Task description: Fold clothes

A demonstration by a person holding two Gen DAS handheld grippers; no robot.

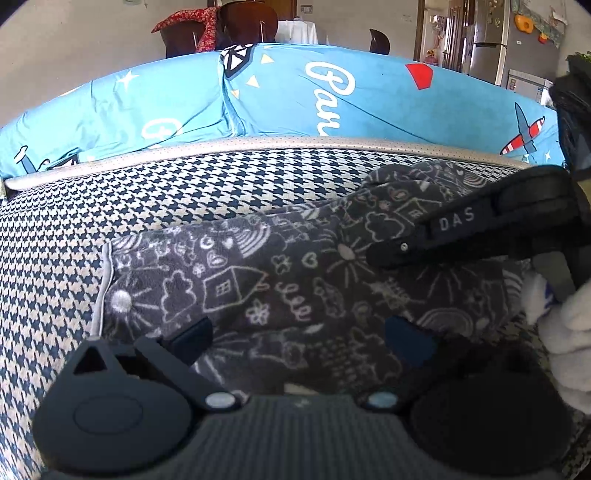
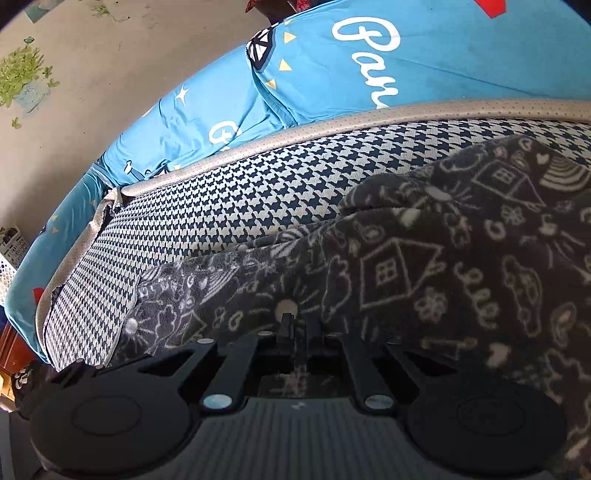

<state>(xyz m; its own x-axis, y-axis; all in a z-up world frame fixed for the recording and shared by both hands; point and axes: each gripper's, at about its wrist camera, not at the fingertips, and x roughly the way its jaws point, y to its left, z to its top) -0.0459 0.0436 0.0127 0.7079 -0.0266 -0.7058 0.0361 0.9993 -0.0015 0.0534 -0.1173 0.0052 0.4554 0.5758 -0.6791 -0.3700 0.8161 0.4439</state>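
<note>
A dark grey fleece garment [image 1: 258, 288] printed with white doodles lies bunched on a houndstooth seat [image 1: 221, 192]. My left gripper [image 1: 299, 341] is open just above it, with its fingers wide apart and cloth between and below them. The right gripper [image 1: 436, 236], marked DAS, reaches in from the right with its tip down on the cloth; a white-gloved hand [image 1: 565, 332] holds it. In the right wrist view the right gripper [image 2: 299, 326] has its fingers [image 2: 286, 328] pressed close together on the garment [image 2: 406, 266], where the fabric rises in a fold.
The houndstooth seat [image 2: 258, 192] ends in a grey perforated piped edge [image 1: 258, 144]. Behind it rises a blue printed backrest cover [image 1: 295, 92]. Chairs [image 1: 247, 22] and a fridge [image 1: 491, 40] stand far behind. Bare seat shows to the left of the garment.
</note>
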